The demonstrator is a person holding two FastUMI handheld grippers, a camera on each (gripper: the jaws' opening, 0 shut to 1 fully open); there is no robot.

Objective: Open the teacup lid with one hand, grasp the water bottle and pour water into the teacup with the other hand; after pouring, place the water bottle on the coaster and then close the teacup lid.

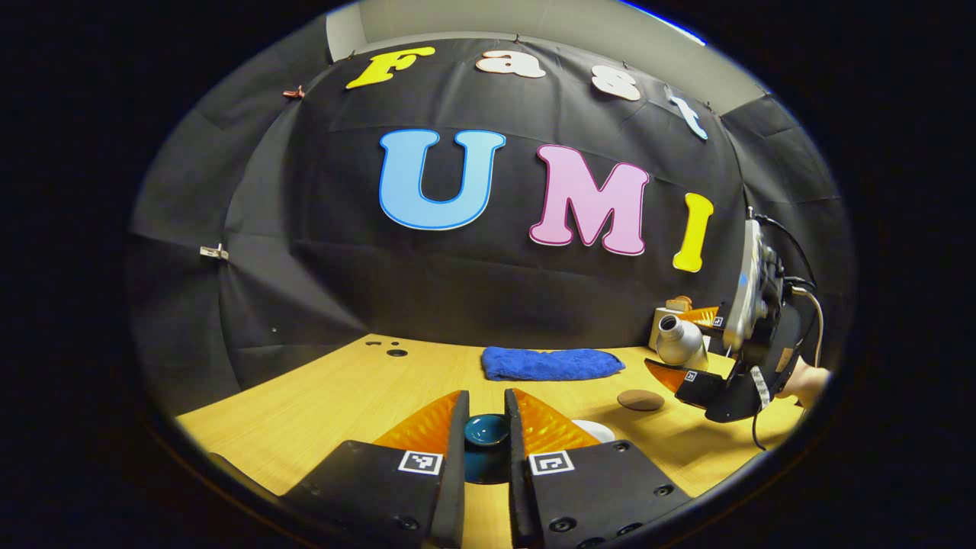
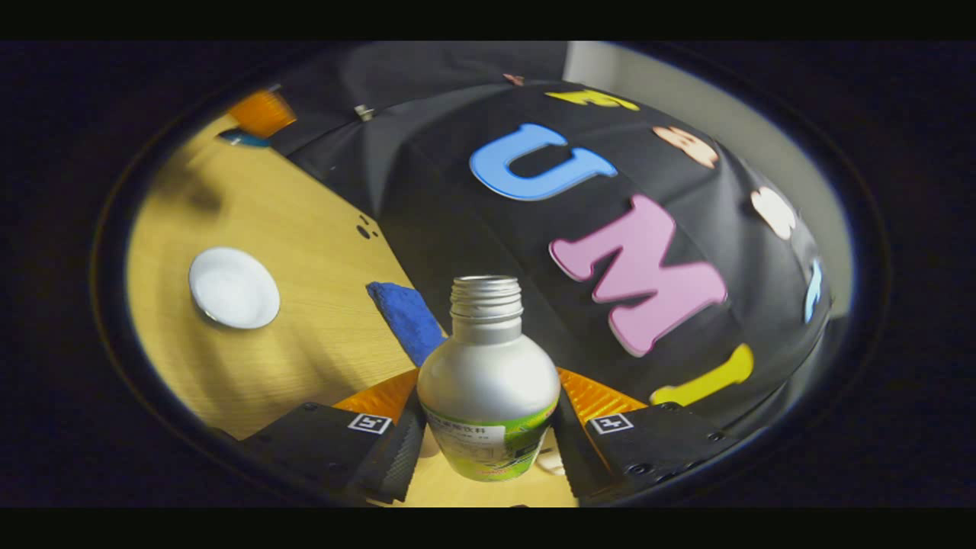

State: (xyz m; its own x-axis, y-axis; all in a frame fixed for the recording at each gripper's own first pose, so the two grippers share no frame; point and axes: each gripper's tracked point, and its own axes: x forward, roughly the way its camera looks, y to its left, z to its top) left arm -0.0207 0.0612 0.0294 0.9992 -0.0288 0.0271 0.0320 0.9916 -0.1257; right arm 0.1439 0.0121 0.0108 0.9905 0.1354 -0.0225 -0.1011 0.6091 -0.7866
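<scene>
gripping a dark blue teacup lid point(image 1: 486, 429) between its two fingers, the left gripper point(image 1: 486, 442) sits low over the wooden table point(image 1: 320, 404), clenched on the lid's sides. white teacup point(image 1: 596, 431): rim just visible behind the left gripper's right finger; seen in the right gripper view as an uncovered white round point(image 2: 233, 287) on bare tabletop. blue towel point(image 1: 550, 363): beyond the teacup, near the table's far edge by the black cloth wall. brown coaster point(image 1: 640, 399): right of the teacup, flat, apart from towel and cup, open wood around it. right gripper point(image 2: 488, 435): clamped on the silver water bottle point(image 2: 488, 381), both fingers pressing its body, cap off, bottle tilted, held in the air right of the coaster point(image 1: 681, 341).
</scene>
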